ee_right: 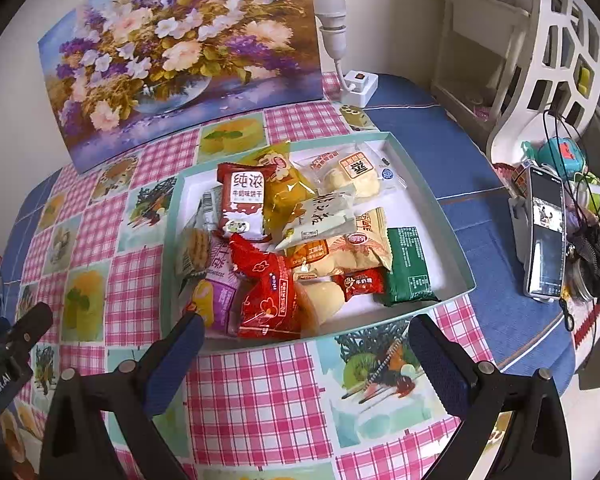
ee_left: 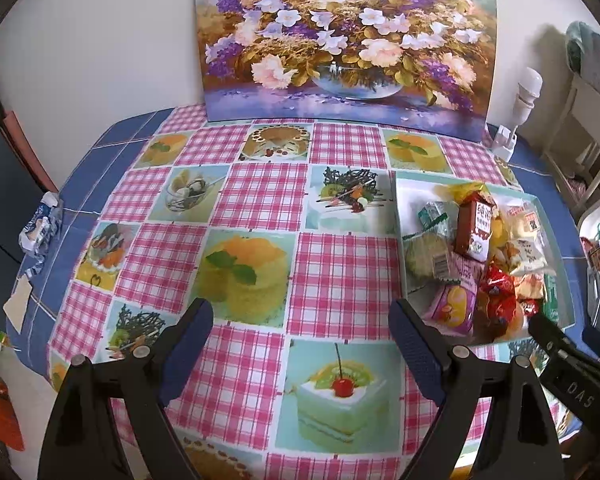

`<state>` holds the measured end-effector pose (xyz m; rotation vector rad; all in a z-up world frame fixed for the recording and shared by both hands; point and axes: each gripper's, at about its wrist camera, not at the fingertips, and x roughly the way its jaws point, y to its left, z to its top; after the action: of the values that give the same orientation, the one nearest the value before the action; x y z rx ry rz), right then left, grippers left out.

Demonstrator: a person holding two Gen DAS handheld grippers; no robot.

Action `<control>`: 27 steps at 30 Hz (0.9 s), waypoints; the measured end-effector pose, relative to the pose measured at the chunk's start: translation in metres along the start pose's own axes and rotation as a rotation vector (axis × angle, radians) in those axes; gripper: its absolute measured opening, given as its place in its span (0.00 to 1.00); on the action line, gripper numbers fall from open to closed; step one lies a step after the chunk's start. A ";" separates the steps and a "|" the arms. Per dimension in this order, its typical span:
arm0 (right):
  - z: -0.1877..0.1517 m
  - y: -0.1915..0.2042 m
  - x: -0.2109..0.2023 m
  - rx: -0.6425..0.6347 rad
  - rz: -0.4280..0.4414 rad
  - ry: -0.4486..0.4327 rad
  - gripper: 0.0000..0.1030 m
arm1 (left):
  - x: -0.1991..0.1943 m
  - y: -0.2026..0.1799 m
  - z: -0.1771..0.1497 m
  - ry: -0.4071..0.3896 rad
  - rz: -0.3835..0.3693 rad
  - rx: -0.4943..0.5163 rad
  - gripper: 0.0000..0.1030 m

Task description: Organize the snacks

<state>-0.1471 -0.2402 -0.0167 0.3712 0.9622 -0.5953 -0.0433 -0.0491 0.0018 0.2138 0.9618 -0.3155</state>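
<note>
Checked oilcloth covers the counter [ee_right: 260,380], where snack packets [ee_right: 276,240] lie heaped in a shallow tray [ee_right: 440,216]; both grippers [ee_left: 300,344] [ee_right: 304,360] hang empty, jaws wide, so a blind grab risks dragging neighbouring packets out.

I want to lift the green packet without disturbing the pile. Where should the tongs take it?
Grip the green packet across its narrow width near the lower crimped end, coming from above on the tray's right side. It lies flat there, its left edge tucked by neighbouring snacks.
</note>
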 end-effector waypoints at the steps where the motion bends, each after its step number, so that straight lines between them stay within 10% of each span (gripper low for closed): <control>1: 0.000 0.000 -0.003 0.001 -0.001 -0.010 1.00 | -0.001 0.000 -0.001 0.001 0.007 0.000 0.87; 27: 0.004 0.003 -0.005 -0.020 -0.013 -0.029 1.00 | 0.000 0.010 -0.001 0.016 0.017 -0.033 0.87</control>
<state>-0.1446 -0.2386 -0.0102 0.3378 0.9422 -0.6013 -0.0409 -0.0391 0.0016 0.1944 0.9802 -0.2825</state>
